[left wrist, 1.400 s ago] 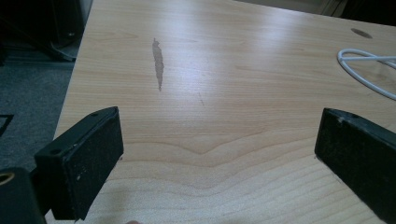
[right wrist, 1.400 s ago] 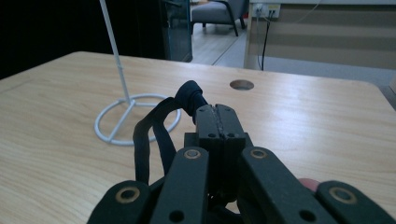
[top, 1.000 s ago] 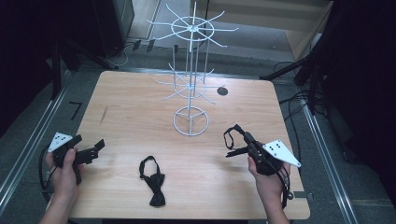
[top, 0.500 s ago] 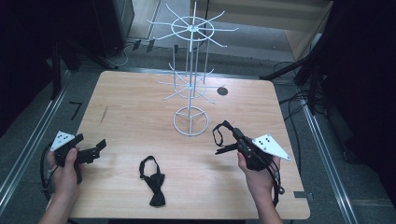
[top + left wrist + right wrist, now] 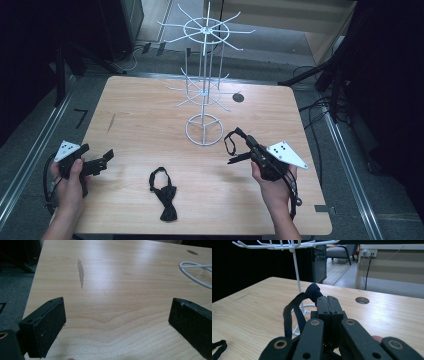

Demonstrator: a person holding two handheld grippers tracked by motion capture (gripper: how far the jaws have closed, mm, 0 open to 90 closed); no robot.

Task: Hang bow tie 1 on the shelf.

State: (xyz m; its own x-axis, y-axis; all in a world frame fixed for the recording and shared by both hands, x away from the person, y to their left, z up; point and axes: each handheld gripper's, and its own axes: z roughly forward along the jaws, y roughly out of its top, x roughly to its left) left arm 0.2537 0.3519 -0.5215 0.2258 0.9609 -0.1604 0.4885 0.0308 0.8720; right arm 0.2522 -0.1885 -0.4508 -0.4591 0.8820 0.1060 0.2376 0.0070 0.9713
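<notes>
R gripper (image 5: 239,146), centre-right of high view: jaws fully closed, pinching a black bow tie (image 5: 231,141) by its strap; loop dangles off the tips. Has shifted left toward the white wire rack (image 5: 205,131) since a sec ago, carrying the tie off the table – prob. next step is hanging it on a rack hook.

L gripper (image 5: 102,159), lower left: jaws wide apart, nothing between, unmoved.

2nd bow tie (image 5: 165,193): flat on table (image 5: 150,110), lower centre, untouched.

Containers: none; rack hooks bare.

A wooden table (image 5: 150,115) has a round cable hole (image 5: 238,97) near its far edge.
</notes>
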